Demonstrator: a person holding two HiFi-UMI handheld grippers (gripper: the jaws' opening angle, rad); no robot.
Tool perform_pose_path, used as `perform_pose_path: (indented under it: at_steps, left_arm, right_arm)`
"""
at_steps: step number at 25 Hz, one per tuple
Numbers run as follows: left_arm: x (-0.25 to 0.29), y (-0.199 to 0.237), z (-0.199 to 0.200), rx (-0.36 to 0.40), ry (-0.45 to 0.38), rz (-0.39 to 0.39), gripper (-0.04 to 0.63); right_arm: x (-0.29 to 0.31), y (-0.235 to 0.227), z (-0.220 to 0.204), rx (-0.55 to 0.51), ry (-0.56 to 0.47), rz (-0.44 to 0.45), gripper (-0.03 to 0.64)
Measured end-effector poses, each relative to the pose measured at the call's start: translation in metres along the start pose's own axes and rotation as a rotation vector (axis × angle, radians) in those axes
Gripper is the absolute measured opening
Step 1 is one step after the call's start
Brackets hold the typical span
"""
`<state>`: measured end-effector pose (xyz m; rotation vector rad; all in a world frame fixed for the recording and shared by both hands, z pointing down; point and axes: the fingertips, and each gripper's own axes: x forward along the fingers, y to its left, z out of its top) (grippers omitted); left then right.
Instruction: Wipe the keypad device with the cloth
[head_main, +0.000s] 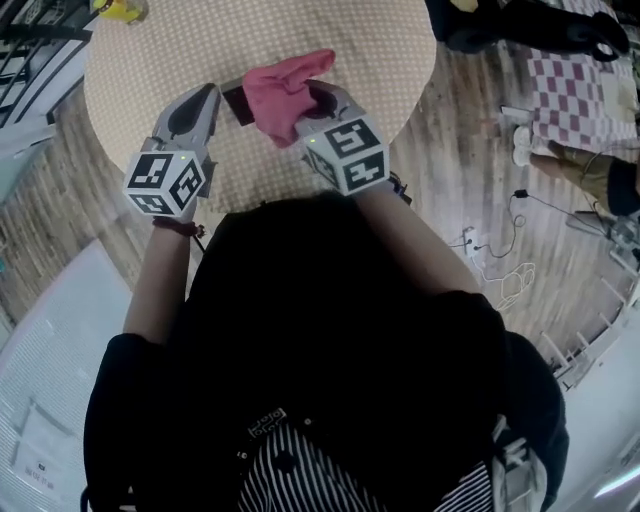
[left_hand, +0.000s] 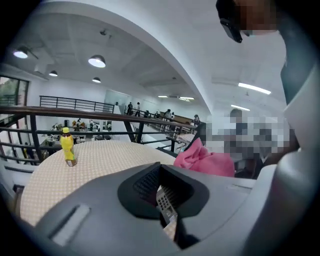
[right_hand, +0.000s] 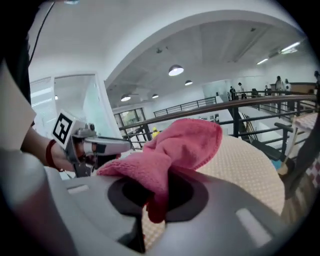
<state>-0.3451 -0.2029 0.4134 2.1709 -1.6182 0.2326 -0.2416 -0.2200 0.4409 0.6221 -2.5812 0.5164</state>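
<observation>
Jaws on the right gripper (right_hand: 158, 196) are pinched tight on a fold of the pink cloth (right_hand: 175, 147), and the rest of it billows up over the front of the tool in a soft heap. Over on the left gripper (left_hand: 161, 192) it's the same story, closed hard, but on the keypad device (left_hand: 166, 207). That's a thin slab held edge-on, with a grid of small keys just showing in the slot between the pads.

From the head view, the cloth (head_main: 285, 85) sits right against the dark device (head_main: 238, 103), bunched at its right edge, while the left gripper (head_main: 205, 105) clamps the other side. Both are over the round dotted table (head_main: 390, 60). Is the fabric actually touching the keys? Can't call it from here.

Handling, now. The cloth looks like light, floppy towelling that will go wherever it's dragged. The bunched grip near one edge suits it, leaving a loose pad free to rub. The device looks rigid, flat and light, and likely smooth-cased, so a pinch at one end could let it pivot under pressure. I'd judge gentle strokes toward the clamped end the safe play, with the keys the delicate part.

Further out, a yellow bottle (left_hand: 67, 146) stands upright at the far side of the table, well apart from the action.
</observation>
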Motion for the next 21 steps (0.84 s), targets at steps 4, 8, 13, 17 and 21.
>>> perform_pose_path:
  at_steps: [4,8,13,17,21]
  left_arm:
    - [-0.009,-0.031,0.020,0.037,-0.042,-0.015,0.002]
    - [-0.013,-0.027,0.018,0.046,-0.064,0.018,0.002]
    - [-0.040,-0.015,0.028,0.054,-0.104,0.025,0.002]
    - [-0.037,-0.033,0.021,0.044,-0.107,0.044,0.002]
    - [-0.031,-0.055,0.024,0.043,-0.115,0.066,0.002]
  right_arm:
    - [-0.039,0.002,0.049,0.026,-0.116,0.023,0.066]
    - [-0.045,0.008,0.063,0.017,-0.166,0.045,0.066]
    - [-0.035,0.041,0.071,-0.005,-0.173,0.075,0.066]
    - [-0.049,0.038,0.064,0.007,-0.173,0.097,0.066]
    - [-0.070,0.027,0.060,-0.006,-0.175,0.107,0.066]
